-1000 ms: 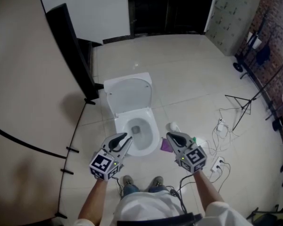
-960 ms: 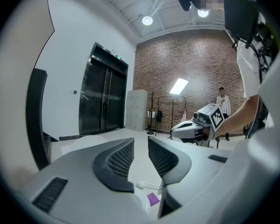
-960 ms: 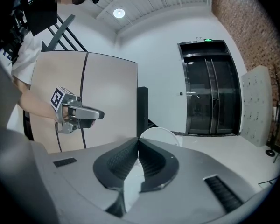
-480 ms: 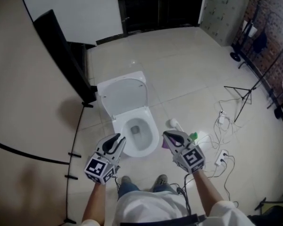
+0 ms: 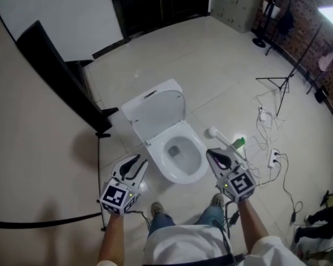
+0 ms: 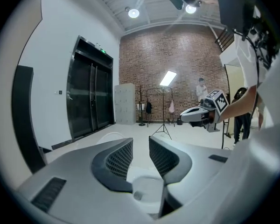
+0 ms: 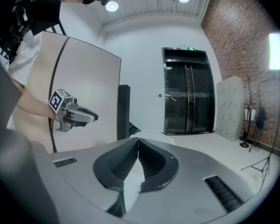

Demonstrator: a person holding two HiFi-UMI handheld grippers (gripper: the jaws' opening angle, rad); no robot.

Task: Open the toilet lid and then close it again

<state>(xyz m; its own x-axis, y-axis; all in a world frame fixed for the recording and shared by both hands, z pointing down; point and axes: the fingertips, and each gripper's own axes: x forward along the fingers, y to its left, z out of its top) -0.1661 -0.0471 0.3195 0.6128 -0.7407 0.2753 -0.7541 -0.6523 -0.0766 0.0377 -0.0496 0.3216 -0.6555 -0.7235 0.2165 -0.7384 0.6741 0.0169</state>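
Note:
The white toilet stands in the middle of the head view, its lid [image 5: 158, 108] raised and leaning back over the open bowl [image 5: 183, 154]. My left gripper [image 5: 137, 162] hovers left of the bowl's front and touches nothing. Its jaws have just been opening and stand apart with nothing between them [image 6: 141, 154]. My right gripper [image 5: 213, 153] hangs close to the bowl's right rim, shut and empty [image 7: 137, 147]. Each gripper view shows the other gripper: the right gripper [image 6: 196, 115] and the left gripper [image 7: 79, 116]. The lid [image 7: 151, 135] rises just behind the right jaws.
A white brush [image 5: 213, 132], a green bottle [image 5: 239, 143] and a power strip with cables [image 5: 274, 157] lie on the floor right of the toilet. A tripod stand [image 5: 288, 77] is further right. A black panel [image 5: 61, 76] leans at the left wall. The person's shoes [image 5: 155, 208] stand before the bowl.
The view has swung and the toilet now sits turned and more central. The left gripper has drawn left, away from the bowl's rim, and its jaws have parted further. The right gripper is nearer the bowl.

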